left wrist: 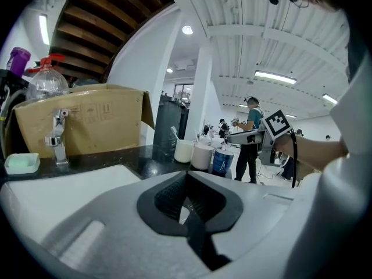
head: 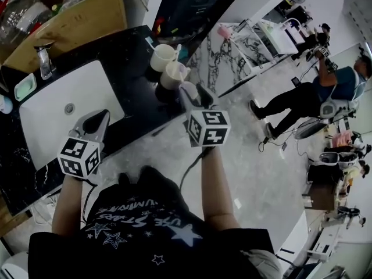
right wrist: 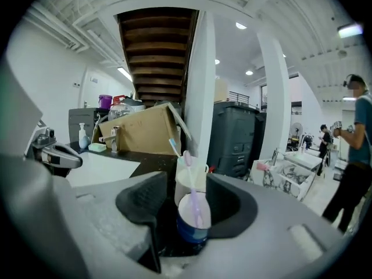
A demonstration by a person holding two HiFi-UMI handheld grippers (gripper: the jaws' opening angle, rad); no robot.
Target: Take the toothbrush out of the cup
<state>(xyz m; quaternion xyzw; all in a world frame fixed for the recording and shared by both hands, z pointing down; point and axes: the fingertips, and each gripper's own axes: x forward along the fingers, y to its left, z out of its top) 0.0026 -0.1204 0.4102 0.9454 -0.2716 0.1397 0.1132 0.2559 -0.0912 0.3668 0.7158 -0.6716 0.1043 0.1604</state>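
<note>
On the black counter (head: 125, 57), a blue cup (right wrist: 193, 228) holds a pink toothbrush (right wrist: 191, 182) standing upright. My right gripper (right wrist: 189, 179) is open, its jaws on either side of this cup and touching nothing. Right behind stands a white cup (right wrist: 181, 188) with a blue-tipped toothbrush (right wrist: 173, 147). In the head view the right gripper (head: 195, 90) covers the blue cup, with two pale cups (head: 164, 57) (head: 174, 74) beyond it. My left gripper (head: 95, 116) hangs over the white sink (head: 52, 121), shut and empty. The left gripper view has the blue cup (left wrist: 222, 160) at the row's right end.
A faucet (head: 45, 63) and a green soap dish (head: 25, 87) stand at the sink's far side, with a cardboard box (head: 70, 22) behind. A dark bin (right wrist: 235, 138) is past the counter's end. A person (head: 314, 97) works on the floor to the right.
</note>
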